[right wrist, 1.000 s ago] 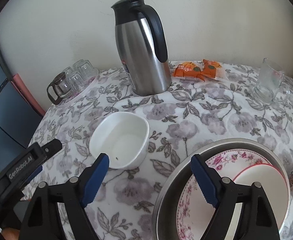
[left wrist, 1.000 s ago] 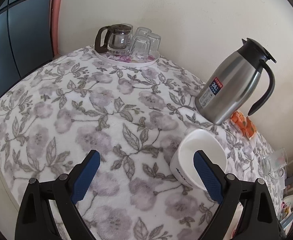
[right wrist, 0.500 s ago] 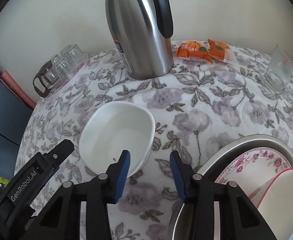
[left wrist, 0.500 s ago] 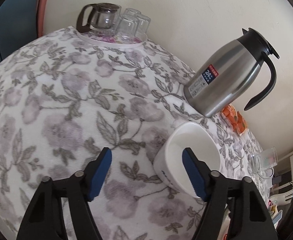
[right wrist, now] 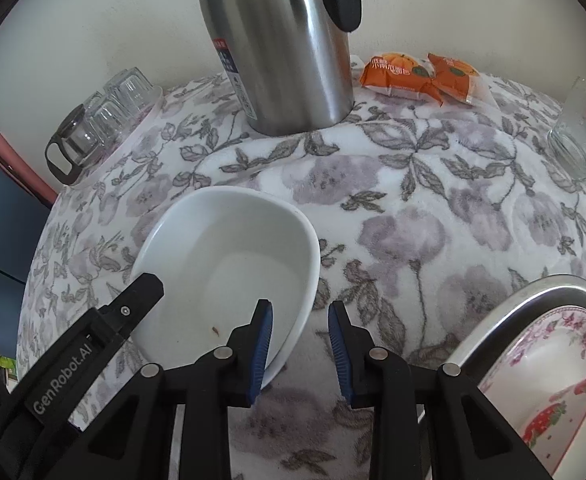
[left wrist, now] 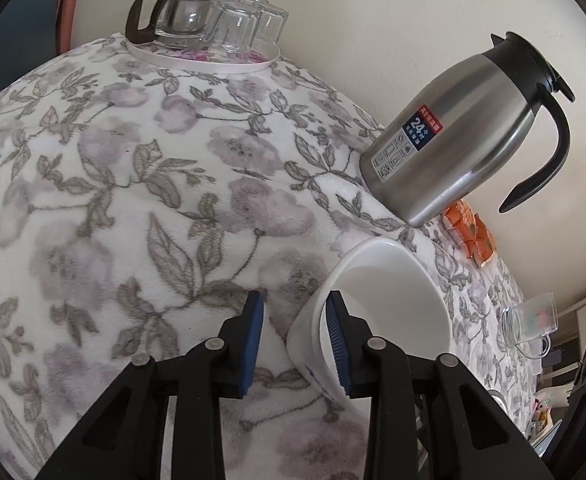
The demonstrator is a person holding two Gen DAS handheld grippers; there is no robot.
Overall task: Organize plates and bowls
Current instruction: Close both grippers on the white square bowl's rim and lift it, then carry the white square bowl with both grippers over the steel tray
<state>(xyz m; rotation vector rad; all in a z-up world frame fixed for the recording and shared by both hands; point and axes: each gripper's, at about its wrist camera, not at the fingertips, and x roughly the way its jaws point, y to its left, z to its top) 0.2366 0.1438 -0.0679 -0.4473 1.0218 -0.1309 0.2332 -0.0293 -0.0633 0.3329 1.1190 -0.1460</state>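
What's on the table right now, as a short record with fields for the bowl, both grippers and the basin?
bowl: white, upright on the floral cloth
left gripper: jaws just closing, astride bowl rim, not yet clamped
right gripper: same, astride another part of the rim
basin: metal, holds a floral plate
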